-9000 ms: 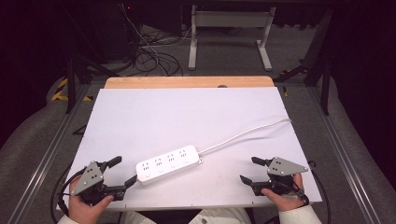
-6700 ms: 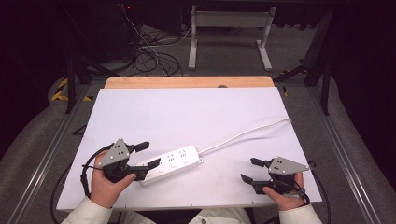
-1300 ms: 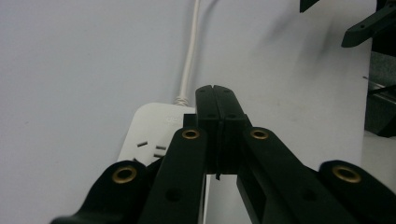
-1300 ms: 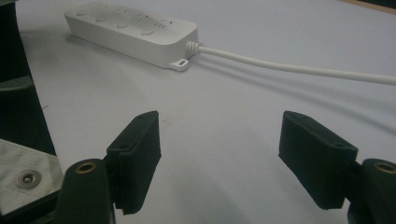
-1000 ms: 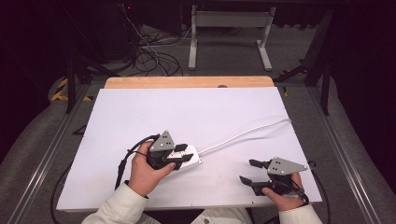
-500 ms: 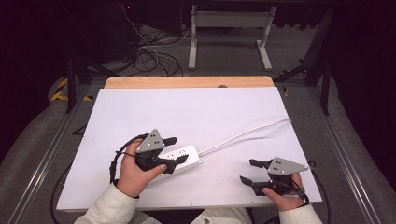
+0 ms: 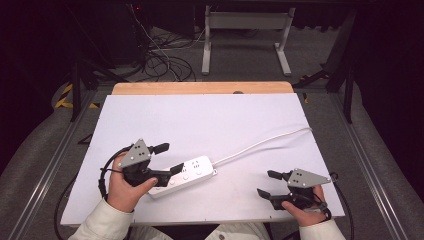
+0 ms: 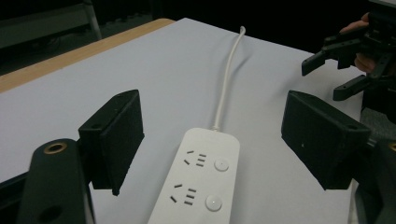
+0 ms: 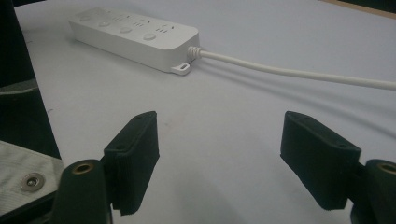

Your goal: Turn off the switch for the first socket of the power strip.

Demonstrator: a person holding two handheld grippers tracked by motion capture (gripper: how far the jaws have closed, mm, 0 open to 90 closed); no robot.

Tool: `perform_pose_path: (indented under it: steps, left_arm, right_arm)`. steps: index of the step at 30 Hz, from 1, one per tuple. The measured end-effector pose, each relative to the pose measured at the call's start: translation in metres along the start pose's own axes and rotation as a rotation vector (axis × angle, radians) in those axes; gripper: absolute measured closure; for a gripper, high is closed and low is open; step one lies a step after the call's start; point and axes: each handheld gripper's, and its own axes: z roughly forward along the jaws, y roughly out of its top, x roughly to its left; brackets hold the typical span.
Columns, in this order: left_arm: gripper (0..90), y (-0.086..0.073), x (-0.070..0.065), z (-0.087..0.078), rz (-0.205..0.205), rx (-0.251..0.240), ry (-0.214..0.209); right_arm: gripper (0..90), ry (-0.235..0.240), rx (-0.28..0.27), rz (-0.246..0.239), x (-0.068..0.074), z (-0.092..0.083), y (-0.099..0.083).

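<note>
On the table (image 7: 210, 120), left tongs (image 7: 167, 158) slid back — power strip (image 7: 184, 177) uncovered.

Bright table (image 7: 210, 120), dark surroundings (claw views slightly soft).

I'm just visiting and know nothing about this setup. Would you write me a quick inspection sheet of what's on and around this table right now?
Surface: white rectangular tabletop with a bare wooden strip along the far edge.
Job's things: white plastic power strip lying flat near the front, switch buttons up.
Clutter: nothing seen.
Grippers: left gripper open, jaws either side of the power strip's near end, not clamped; right gripper open, holding nothing, near the front right corner.
Cables: power strip's white cord runs to the right edge; black gripper cable loops by the left hand.
Surroundings: dark floor with tangled cables and a grey metal stand.
</note>
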Motion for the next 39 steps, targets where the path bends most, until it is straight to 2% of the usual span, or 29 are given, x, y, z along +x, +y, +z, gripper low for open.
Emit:
perform_pose_path:
  steps: [6, 15, 16, 17, 19, 20, 26, 32, 37, 39]
  left_arm:
    - [21.5, -0.015, 0.01, -0.015, -0.029, -0.018, 0.011]
    - [20.2, -0.037, 0.019, -0.034, -0.013, -0.033, 0.031]
    - [20.1, -0.04, 0.019, -0.036, -0.03, -0.037, 0.025]
    - [19.9, -0.043, 0.02, -0.037, -0.018, -0.033, 0.026]
    - [19.6, -0.047, 0.021, -0.04, -0.024, -0.028, 0.016]
    - [19.4, -0.049, 0.022, -0.041, -0.014, -0.02, 0.013]
    - [18.5, -0.063, 0.023, -0.047, -0.022, 0.006, 0.005]
    - [17.7, -0.078, 0.026, -0.052, -0.027, 0.018, 0.018]
    - [17.4, -0.089, 0.029, -0.057, -0.063, 0.018, 0.018]
    - [17.1, -0.093, 0.029, -0.059, -0.06, 0.014, 0.035]
  right_arm:
    - [28.5, 0.0, 0.0, 0.0, 0.0, 0.0, 0.0]
    - [28.4, -0.002, 0.004, 0.001, 0.001, 0.001, 0.0]
    - [28.4, -0.002, 0.005, 0.001, 0.001, 0.001, 0.0]
    - [28.3, -0.002, 0.006, 0.0, 0.001, 0.001, 0.0]
    - [28.2, -0.002, 0.007, -0.001, 0.001, 0.001, 0.0]
    - [28.2, -0.002, 0.007, -0.001, 0.001, 0.001, 0.0]
    - [26.5, -0.001, 0.008, -0.001, 0.001, 0.001, 0.0]
    - [26.2, -0.002, 0.008, 0.0, 0.0, 0.001, 0.0]
    - [26.2, -0.002, 0.009, 0.0, 0.001, 0.001, 0.0]
    - [26.1, -0.002, 0.009, 0.001, 0.0, 0.001, 0.0]
